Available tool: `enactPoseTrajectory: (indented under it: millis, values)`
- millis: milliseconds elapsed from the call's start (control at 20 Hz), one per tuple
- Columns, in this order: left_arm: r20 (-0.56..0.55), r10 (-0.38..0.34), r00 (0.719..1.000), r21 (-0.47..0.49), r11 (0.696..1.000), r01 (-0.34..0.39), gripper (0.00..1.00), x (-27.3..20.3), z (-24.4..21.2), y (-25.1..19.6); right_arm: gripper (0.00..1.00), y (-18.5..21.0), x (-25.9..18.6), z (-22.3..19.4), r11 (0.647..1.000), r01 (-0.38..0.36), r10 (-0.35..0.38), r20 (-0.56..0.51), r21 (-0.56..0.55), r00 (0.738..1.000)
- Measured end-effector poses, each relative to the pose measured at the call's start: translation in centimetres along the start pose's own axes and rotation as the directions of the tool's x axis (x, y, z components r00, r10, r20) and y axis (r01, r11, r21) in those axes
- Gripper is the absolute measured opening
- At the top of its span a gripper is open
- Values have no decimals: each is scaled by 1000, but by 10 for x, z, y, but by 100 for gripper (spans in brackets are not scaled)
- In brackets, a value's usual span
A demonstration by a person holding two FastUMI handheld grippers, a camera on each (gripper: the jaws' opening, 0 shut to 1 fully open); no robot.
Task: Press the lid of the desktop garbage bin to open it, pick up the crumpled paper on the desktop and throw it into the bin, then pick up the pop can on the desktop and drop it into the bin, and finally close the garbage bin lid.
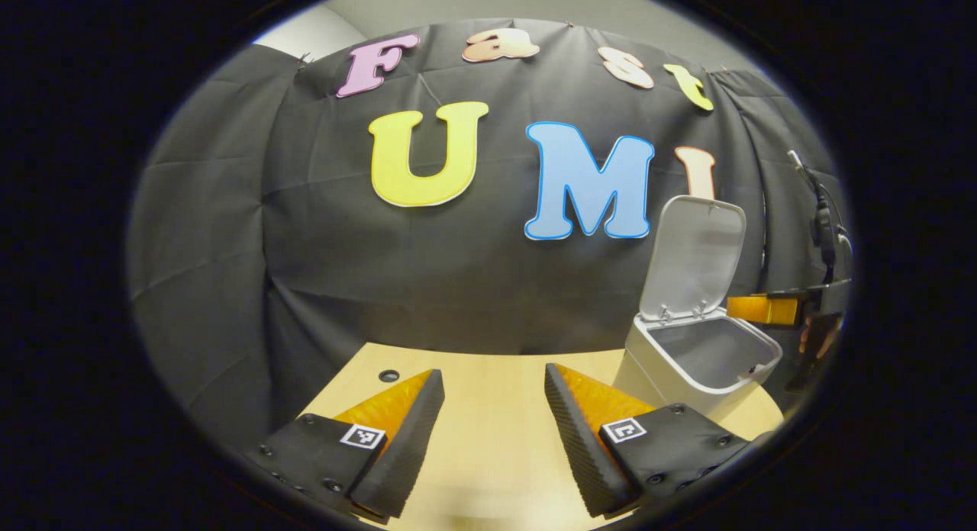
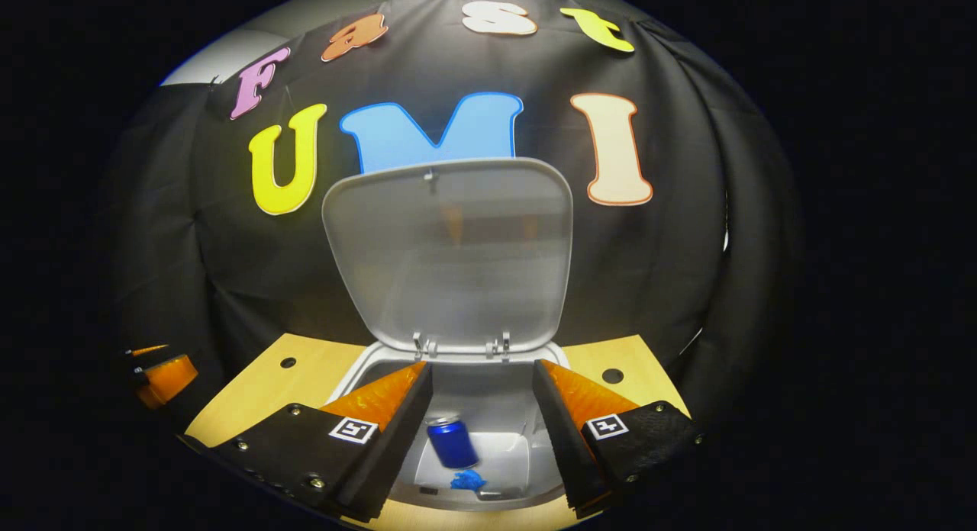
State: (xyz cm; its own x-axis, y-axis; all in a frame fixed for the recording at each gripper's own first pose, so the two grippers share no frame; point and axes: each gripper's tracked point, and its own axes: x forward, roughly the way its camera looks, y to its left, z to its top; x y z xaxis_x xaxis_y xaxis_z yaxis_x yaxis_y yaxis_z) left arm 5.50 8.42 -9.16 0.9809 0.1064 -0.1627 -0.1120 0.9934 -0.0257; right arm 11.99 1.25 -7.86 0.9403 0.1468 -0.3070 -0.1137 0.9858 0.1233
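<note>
Here the right gripper (image 2: 481,409) hangs wide and empty over the open garbage bin (image 2: 465,378), where the pop can (image 2: 452,442) and a blue crumpled paper (image 2: 467,481) lie inside. The lid (image 2: 449,252) stands upright. The left gripper (image 1: 492,432), also spread and empty, hovers above the pale wooden table (image 1: 496,378), the bin to its right against the black cloth wall (image 1: 229,233).

Black cloth wall (image 1: 229,233) (creased) behind wooden table (image 1: 496,432).

The left gripper view looks low across the bench (image 1: 488,439), the bin (image 1: 698,359) beyond its right finger. The right gripper view looks down into the same bin (image 2: 488,455), close between its fingers.
</note>
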Motion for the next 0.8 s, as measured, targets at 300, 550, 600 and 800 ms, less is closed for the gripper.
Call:
enactPoseTrajectory:
  millis: [300, 550, 600, 800]
  values:
    - [2, -8, 1000, -10, 1000, 8, 88, 8, 3, -2, 84, 9, -7, 55, 1000, 1, 1, 113, -14, 994]
    - [2, -2, 1000, -23, 1000, 2, 88, 13, 5, 3, 84, 19, -14, 99, 1000, -9, 11, 206, -8, 978]
    - [1, -1, 1000, -23, 1000, 1, 88, 14, 5, 4, 84, 19, -14, 106, 1000, -7, 8, 224, -7, 975]
    - [-1, 3, 1000, -22, 1000, -3, 84, 18, 6, 8, 84, 19, -15, 132, 1000, 4, -1, 279, -8, 960]
